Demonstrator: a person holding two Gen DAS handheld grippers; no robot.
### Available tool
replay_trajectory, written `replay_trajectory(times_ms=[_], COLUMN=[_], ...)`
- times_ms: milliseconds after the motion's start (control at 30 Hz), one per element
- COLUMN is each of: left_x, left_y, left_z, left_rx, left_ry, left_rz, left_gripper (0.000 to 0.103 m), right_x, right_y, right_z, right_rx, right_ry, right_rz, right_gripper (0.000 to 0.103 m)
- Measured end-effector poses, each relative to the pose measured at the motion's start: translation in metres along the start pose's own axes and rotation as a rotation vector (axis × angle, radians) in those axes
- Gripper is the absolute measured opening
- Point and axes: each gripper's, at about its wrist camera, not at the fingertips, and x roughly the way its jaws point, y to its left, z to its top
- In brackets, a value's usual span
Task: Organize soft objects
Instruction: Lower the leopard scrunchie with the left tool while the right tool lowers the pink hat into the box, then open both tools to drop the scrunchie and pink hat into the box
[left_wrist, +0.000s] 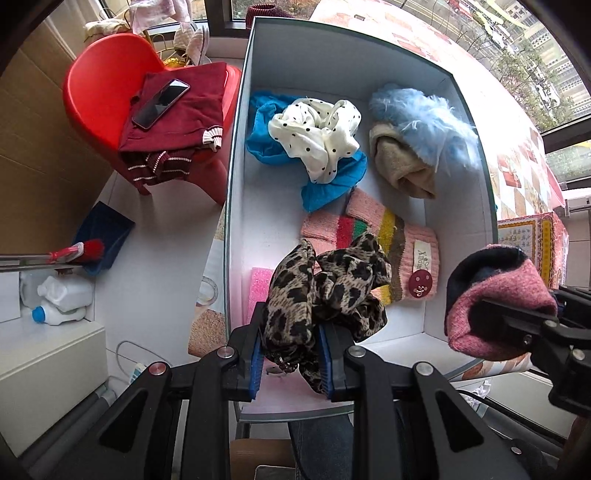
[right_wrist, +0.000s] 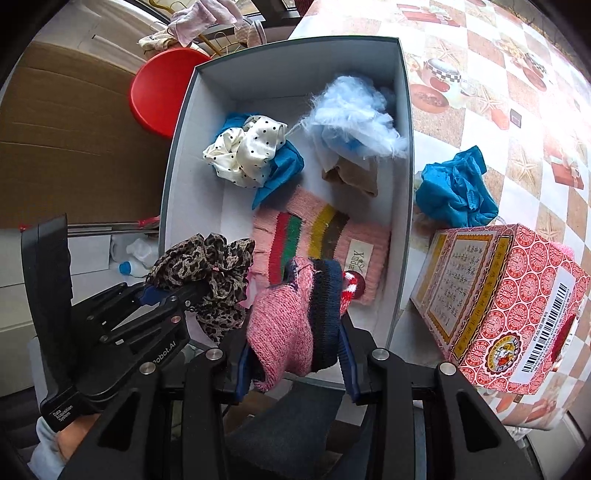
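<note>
Left claw (left_wrist: 290, 354): points down over the near end of the open white box (left_wrist: 236, 155), its blue pads clamped on a leopard-print scarf (left_wrist: 325, 291). The scarf bunches up ahead of the fingers and hangs just above the box floor; whether it touches the floor cannot be told.

Right claw (right_wrist: 293, 363): clamped on a pink and navy knitted item (right_wrist: 295, 317), which fills the gap between the pads. It hangs over the near right part of the box, beside the left claw.

Box contents, ahead of both claws:
- A pink knitted piece with coloured stripes (left_wrist: 391, 243) lies flat on the floor, directly beyond the held scarf, label and a red button at its near right end.
- A white polka-dot cloth (left_wrist: 317, 133) rests on a blue cloth (left_wrist: 328, 184), further ahead toward the left wall.
- A pale blue fluffy item (left_wrist: 421, 118) lies on a beige knit (left_wrist: 402, 166), further ahead toward the right wall.
- A pink sponge-like pad (left_wrist: 260, 286) lies on the floor just left of the left claw's fingers.

Outside the box, right of the right claw, on the patterned desk (right_wrist: 517, 92): a crumpled blue cloth (right_wrist: 456, 192) and a red printed carton (right_wrist: 506, 306), nearer.

Left of the box: a red chair (left_wrist: 99, 92) carrying a maroon garment (left_wrist: 181, 122) with a phone (left_wrist: 160, 103) on top.
</note>
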Motion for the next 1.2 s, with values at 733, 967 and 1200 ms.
replay_trajectory(times_ms=[733, 967, 1200], left_x=[0.008, 0.001, -0.004], left_y=[0.0, -0.007, -0.018], left_z=[-0.002, -0.003, 0.001], left_rx=[0.025, 0.025, 0.044], left_ry=[0.02, 0.018, 0.016], left_rz=[0.038, 0.036, -0.029], left_gripper=[0.028, 0.037, 0.081], right_x=[0.021, 0.012, 0.002], right_y=[-0.003, -0.003, -0.001], right_z=[0.001, -0.001, 0.0], right_rx=[-0.008, -0.011, -0.023], right_ry=[0.044, 0.016, -0.009], right_rz=[0.022, 0.02, 0.024], right_gripper=[0.04, 0.04, 0.051])
